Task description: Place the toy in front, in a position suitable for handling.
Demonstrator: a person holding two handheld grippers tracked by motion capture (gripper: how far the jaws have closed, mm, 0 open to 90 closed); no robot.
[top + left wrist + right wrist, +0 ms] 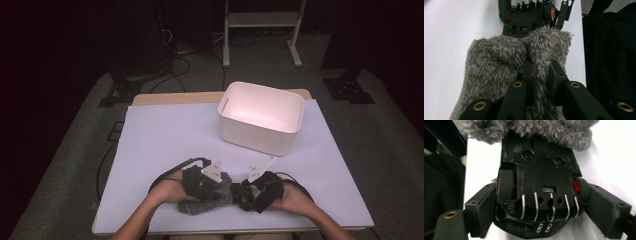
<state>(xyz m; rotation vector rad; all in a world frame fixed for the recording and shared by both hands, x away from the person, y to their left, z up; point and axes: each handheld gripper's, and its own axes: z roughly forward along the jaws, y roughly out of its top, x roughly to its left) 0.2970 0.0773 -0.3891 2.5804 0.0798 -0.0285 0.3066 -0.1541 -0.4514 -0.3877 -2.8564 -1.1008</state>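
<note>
The left hand-held gripper [540,72] is clamped on a grey fluffy cloth [499,65] lying at six o'clock on the worktop [165,135]. The right hand-held gripper [544,212] stands wide around a black toy car [539,182], which lies belly-up at the cloth's three o'clock edge. A white bin [260,137] sits at one o'clock.

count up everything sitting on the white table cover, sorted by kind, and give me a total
Grey fuzzy cloth: 1
Black toy car, underside showing: 1
White bin: 1
Total: 3
</note>
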